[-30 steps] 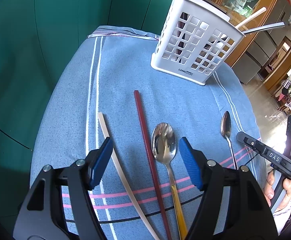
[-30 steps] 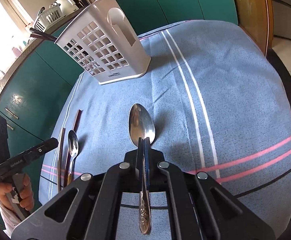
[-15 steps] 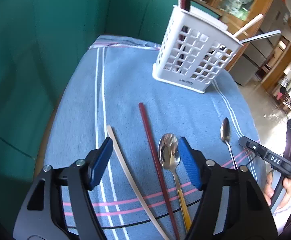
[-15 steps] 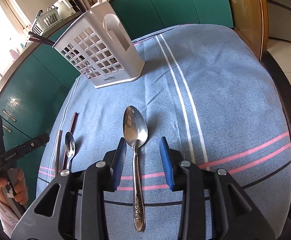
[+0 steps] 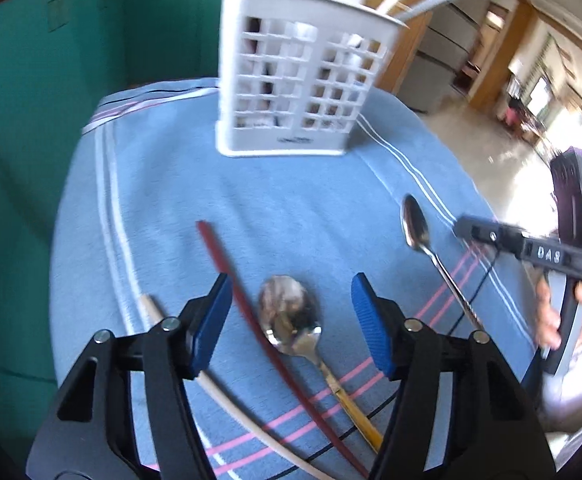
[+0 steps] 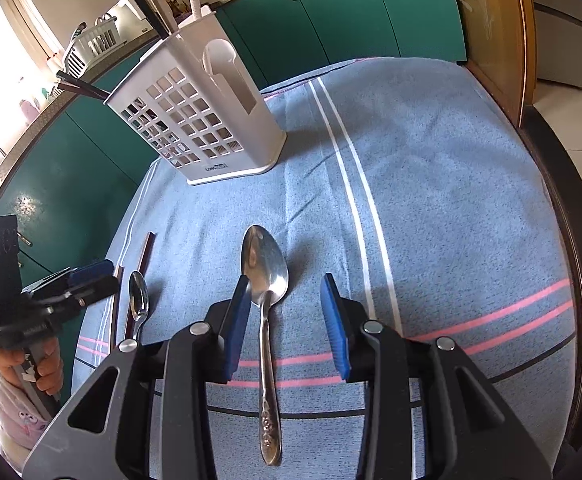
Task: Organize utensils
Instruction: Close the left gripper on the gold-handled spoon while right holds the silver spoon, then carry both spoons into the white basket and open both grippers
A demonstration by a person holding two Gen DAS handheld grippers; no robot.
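1. Release comes first: a second ago the right gripper [image 6: 287,320] was clamped on the handle of the steel spoon [image 6: 265,276]; now its jaws stand apart, one either side of the neck, pads clear of the metal. The spoon lies flat on the cloth [image 6: 451,208], bowl towards the holder [image 6: 195,120].
2. Half a second ago that gap was the same, so the right side has settled.
3. The left gripper [image 5: 291,320] has swung and rolled; its view is smeared with motion. Its jaws are closing from a wider set, with the red chopstick [image 5: 251,320] and the bowl of the gold-handled spoon [image 5: 291,312] between them, neither touched yet. The pale chopstick [image 5: 211,380], inside the span a second ago, now passes under the left pad.
4. For the task I judge this a handover of effort: the steel spoon is put back down, not stowed, and the next pick looks to be on the left, red chopstick or gold spoon. Four pieces are left on the cloth.
5. Materials: the holder is white moulded plastic, a square lattice of holes with a solid foot, upright, already holding dark chopsticks, a pale one and a grey stick.
6. The cloth is blue woven terry with white and pink stripes, soft enough to let thin things sink slightly.
7. Both spoons are polished, mirror-bright; the steel one has an embossed handle end, the other a slim gold handle.
8. Chopsticks are long, thin and smooth, likely to roll or slip from ribbed blue pads.
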